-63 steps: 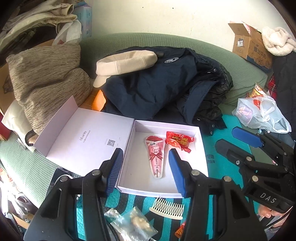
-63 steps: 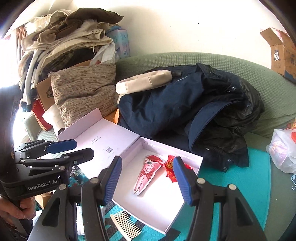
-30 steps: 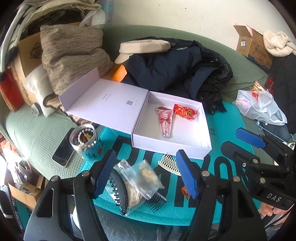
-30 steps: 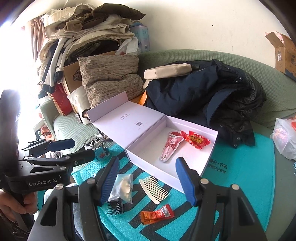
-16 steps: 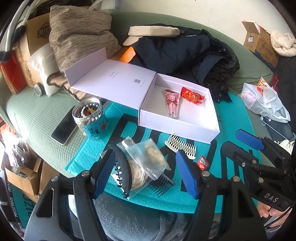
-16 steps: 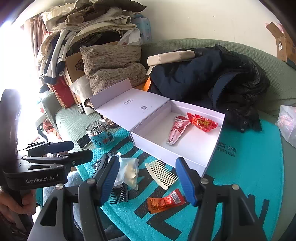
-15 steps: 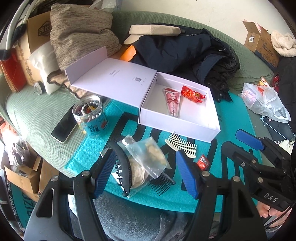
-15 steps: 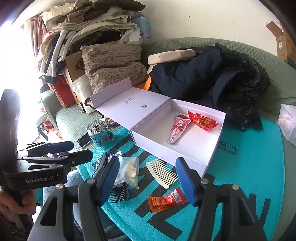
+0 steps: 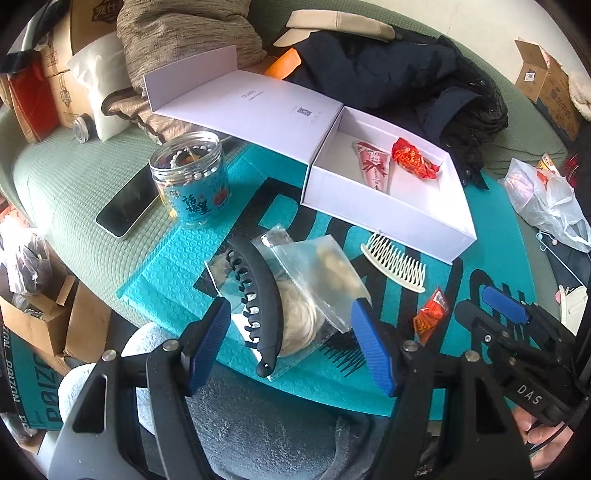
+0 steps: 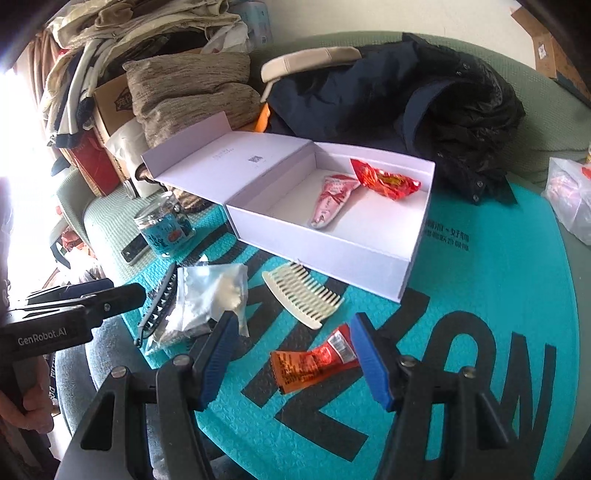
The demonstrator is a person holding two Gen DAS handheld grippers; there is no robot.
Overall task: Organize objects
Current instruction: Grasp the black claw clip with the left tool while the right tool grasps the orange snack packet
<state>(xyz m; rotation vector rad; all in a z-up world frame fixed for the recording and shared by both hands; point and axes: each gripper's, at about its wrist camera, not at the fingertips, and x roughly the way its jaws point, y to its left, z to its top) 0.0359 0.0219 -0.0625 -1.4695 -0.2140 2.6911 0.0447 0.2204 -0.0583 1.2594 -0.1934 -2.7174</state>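
Observation:
A white box [image 9: 388,221] lies open on the teal mat [image 9: 166,266], holding a pink packet [image 9: 373,162] and a red packet [image 9: 413,157]. In front of it lie a cream comb [image 9: 395,258], a small red sachet [image 9: 428,314], a black claw clip [image 9: 258,295] and a clear bag [image 9: 321,273]. My left gripper [image 9: 290,314] hovers open just above the clip and bag. My right gripper [image 10: 291,332] hangs open above the red sachet [image 10: 314,363], the cream comb [image 10: 299,291] just beyond it. Neither holds anything.
A blue jar of beads [image 9: 192,177] and a phone [image 9: 127,206] sit left of the box. Behind it lie a dark jacket [image 9: 388,70], a beige cap [image 9: 332,22] and a brown cushion [image 9: 184,33]. A plastic bag [image 9: 546,199] lies right. Cardboard boxes [image 9: 48,314] stand below left.
Both grippers have sunk toward the mat and tilted further down. The clip, bag, comb and sachet now look larger and closer. Both jaws keep the same width.

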